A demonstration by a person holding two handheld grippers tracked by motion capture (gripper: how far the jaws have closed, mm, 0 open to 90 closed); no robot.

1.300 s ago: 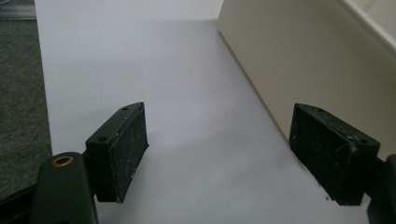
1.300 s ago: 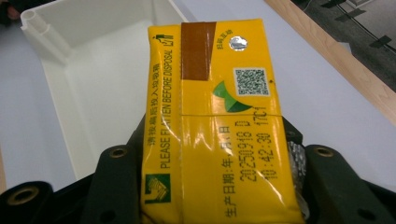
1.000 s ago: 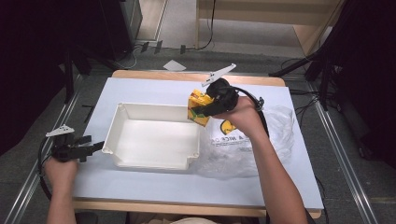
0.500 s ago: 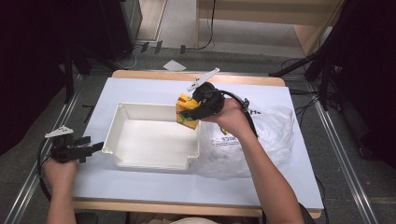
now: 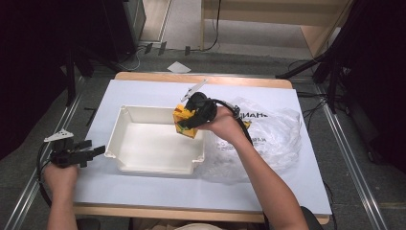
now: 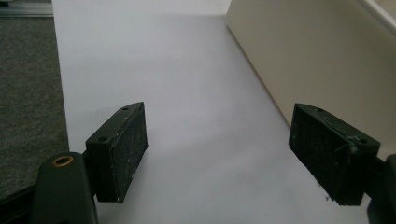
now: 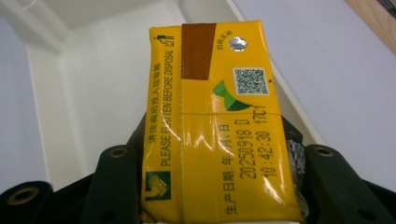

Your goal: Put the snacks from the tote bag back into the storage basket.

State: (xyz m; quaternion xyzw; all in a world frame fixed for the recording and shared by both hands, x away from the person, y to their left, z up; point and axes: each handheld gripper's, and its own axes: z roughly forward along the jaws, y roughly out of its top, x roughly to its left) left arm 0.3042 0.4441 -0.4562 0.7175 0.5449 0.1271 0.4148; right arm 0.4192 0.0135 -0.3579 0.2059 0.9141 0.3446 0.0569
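High view first: the right gripper (image 5: pixel 189 120) is clenched on a small yellow drink carton (image 5: pixel 184 120), holding it above the right-hand rim of the shallow white plastic tray (image 5: pixel 154 165). The carton isn't down yet; it hangs over the tray's near-right inner edge. To land it well, I'd carry it a touch further over the bare floor of the tray, lower it flat, and only then let the fingers go, so it doesn't catch the rim and tip out. Just to the right lies a crumpled clear plastic bag (image 5: pixel 275 134), touching the tray's right wall; the trailing cable and forearm pass over it, so a careless pull-back could drag it. The left gripper (image 5: pixel 91 152) rests on the white worktop (image 5: pixel 143 194), just beside the tray's left wall, well out of the way.

Left gripper view: fingers (image 6: pixel 122 151) spread wide, nothing between them, tray wall (image 6: pixel 317 60) running alongside.

Right gripper view: the carton (image 7: pixel 219 126) sits squeezed between both fingers (image 7: pixel 114 186), printed face up, with the tray's corner and floor (image 7: pixel 102 84) beneath. A clean drop zone, by my reading.
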